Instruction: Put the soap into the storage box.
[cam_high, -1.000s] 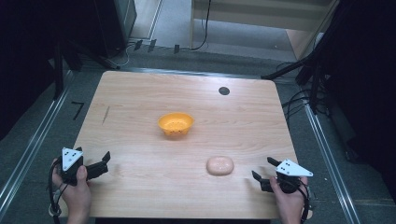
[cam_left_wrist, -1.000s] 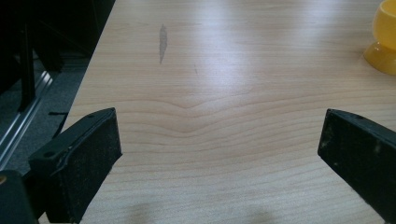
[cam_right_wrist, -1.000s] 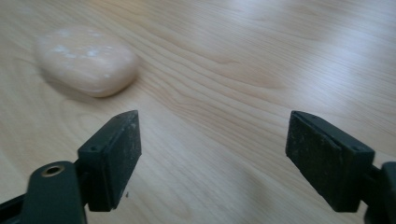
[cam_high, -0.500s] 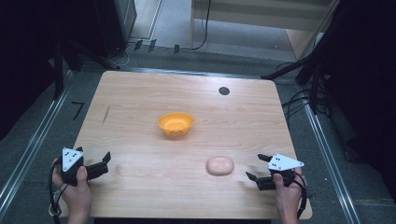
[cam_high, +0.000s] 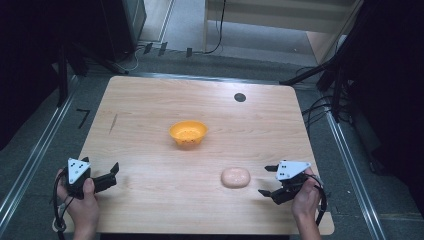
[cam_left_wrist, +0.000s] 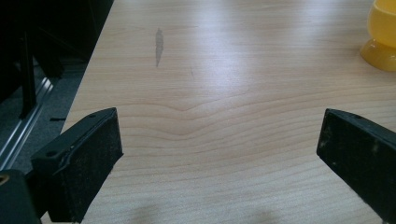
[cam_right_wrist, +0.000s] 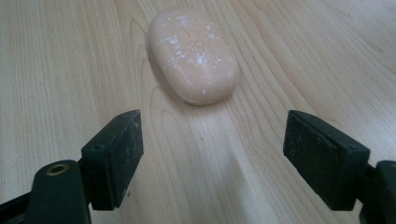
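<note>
The pale soap-like lump (cam_right_wrist: 193, 53) lies on the counter (cam_high: 150, 105) just ahead of the right gripper (cam_right_wrist: 212, 151), whose released fingers have just been widening, nothing between them; its smooth, probably slick surface could squirt free.

black hand-held gripper (cam_high: 266, 180), grey three-cornered plate (cam_high: 291, 169)
</note>
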